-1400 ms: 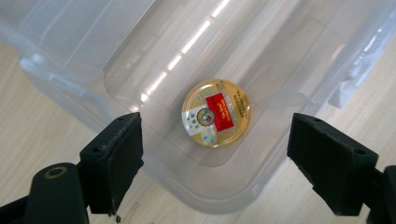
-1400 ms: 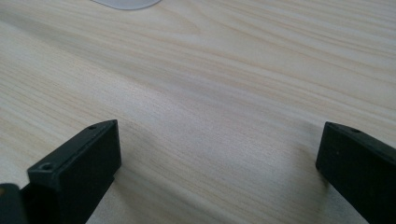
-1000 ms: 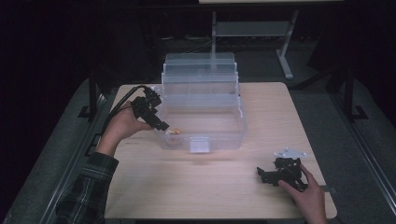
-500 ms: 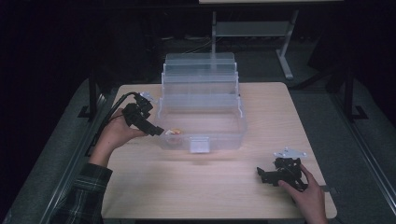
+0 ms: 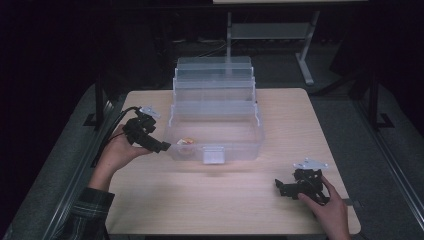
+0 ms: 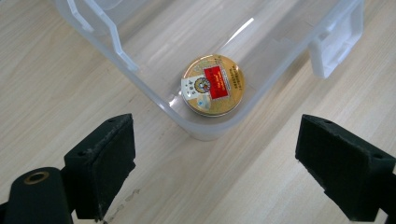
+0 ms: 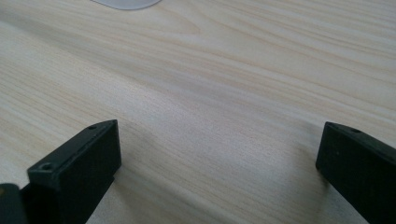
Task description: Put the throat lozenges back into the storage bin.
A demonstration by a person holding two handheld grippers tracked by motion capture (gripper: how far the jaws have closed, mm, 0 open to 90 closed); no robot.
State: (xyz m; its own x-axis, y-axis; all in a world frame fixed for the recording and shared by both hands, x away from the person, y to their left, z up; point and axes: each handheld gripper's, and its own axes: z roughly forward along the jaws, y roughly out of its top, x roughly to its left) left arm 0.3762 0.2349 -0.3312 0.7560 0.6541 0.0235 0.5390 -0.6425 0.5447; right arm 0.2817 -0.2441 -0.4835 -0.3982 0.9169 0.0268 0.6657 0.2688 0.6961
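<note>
The left gripper [image 5: 161, 146], its flat black foam-faced jaws spread wide and empty, hung at the near-left corner of the clear plastic tiered storage box [image 5: 250, 131] on the pale wood-grain table [image 5: 210, 200]. A round gold tin with a red label [image 6: 213, 85] lay flat on the box floor, tucked into that rounded corner, just beyond the jaws and apart from them behind the wall. Far to the right, near the table's near edge, the right gripper [image 5: 280, 186] rested low over bare wood, jaws likewise wide apart.
</note>
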